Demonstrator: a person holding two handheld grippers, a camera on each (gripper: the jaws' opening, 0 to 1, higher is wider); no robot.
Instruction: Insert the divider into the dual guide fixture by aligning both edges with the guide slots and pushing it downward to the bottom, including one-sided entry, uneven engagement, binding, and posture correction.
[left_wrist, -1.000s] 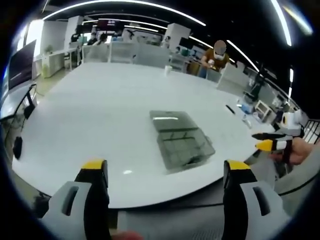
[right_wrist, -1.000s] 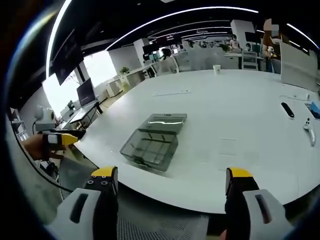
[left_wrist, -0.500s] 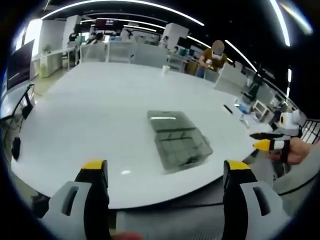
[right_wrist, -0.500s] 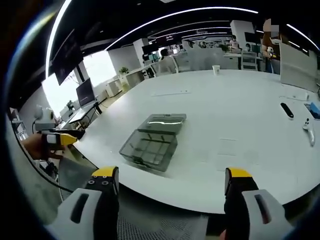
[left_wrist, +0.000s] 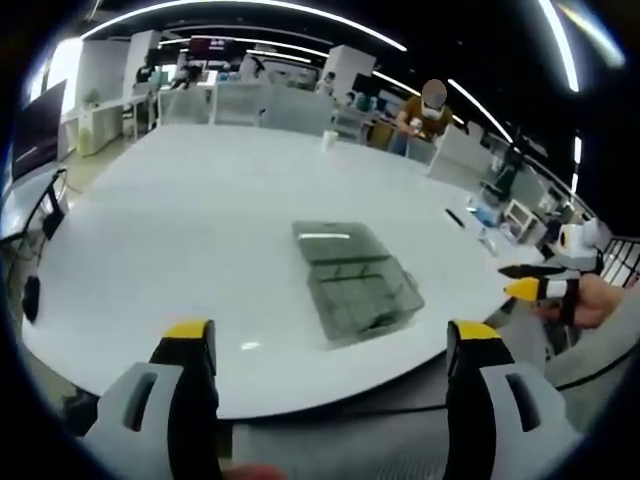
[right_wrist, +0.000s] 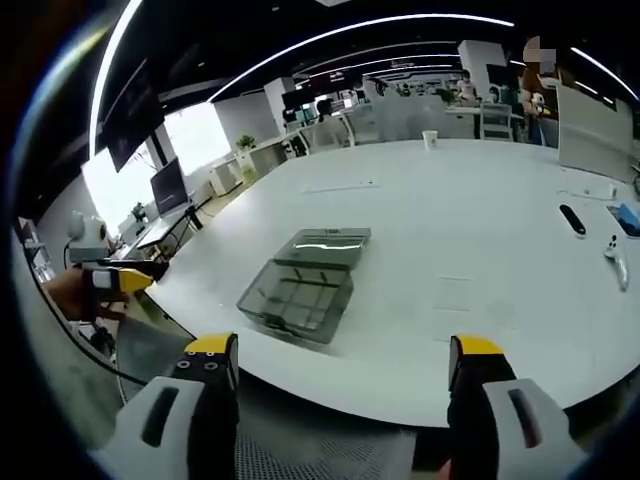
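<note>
On the white table (left_wrist: 180, 220), grey fixture (left_wrist: 357, 280); left tool (left_wrist: 335, 345) and right tool (right_wrist: 340, 355) wide apart, empty-jawed.

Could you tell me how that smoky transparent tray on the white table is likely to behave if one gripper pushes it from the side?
The grey transparent tray looks like thin rigid plastic, so probably light and stiff. It sits low and flat on the glossy white table, so it would likely slide rather than tip. Pushed off-centre, it may well swivel.
</note>
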